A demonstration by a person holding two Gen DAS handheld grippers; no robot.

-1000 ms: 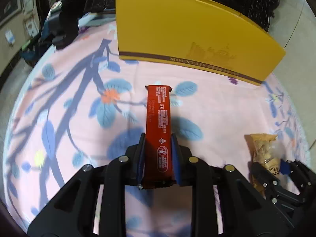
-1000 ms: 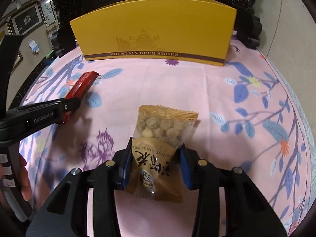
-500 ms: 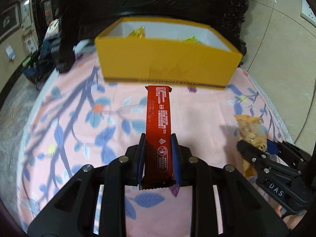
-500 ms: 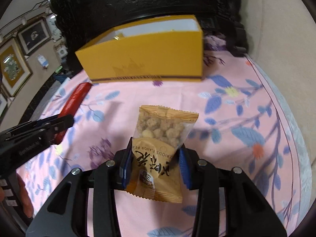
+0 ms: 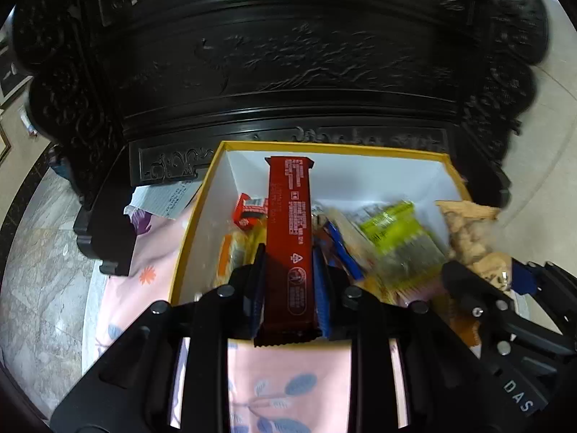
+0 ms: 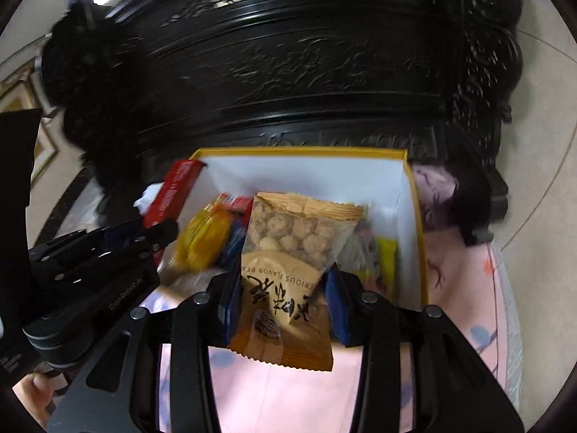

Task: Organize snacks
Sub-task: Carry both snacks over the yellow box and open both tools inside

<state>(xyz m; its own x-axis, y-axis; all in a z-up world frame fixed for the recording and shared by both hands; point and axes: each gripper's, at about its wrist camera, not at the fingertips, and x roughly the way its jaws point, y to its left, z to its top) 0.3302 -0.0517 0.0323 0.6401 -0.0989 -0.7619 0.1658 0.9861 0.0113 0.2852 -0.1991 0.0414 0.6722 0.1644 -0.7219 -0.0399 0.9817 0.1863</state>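
A long red snack bar [image 5: 289, 249] is clamped lengthwise in the left gripper [image 5: 288, 288], its far end pointed over the open yellow box [image 5: 187, 238]. A tan peanut packet [image 6: 292, 274], its clear window showing round pieces, is pinched upright in the right gripper [image 6: 285, 303] above the box's near edge.

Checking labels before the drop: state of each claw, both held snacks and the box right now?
left claw: shut on the red snack bar
red snack bar: held lengthwise, over the open box
right claw: shut on the peanut snack bag
peanut snack bag: held upright, above the box
yellow box: open, several snacks already inside
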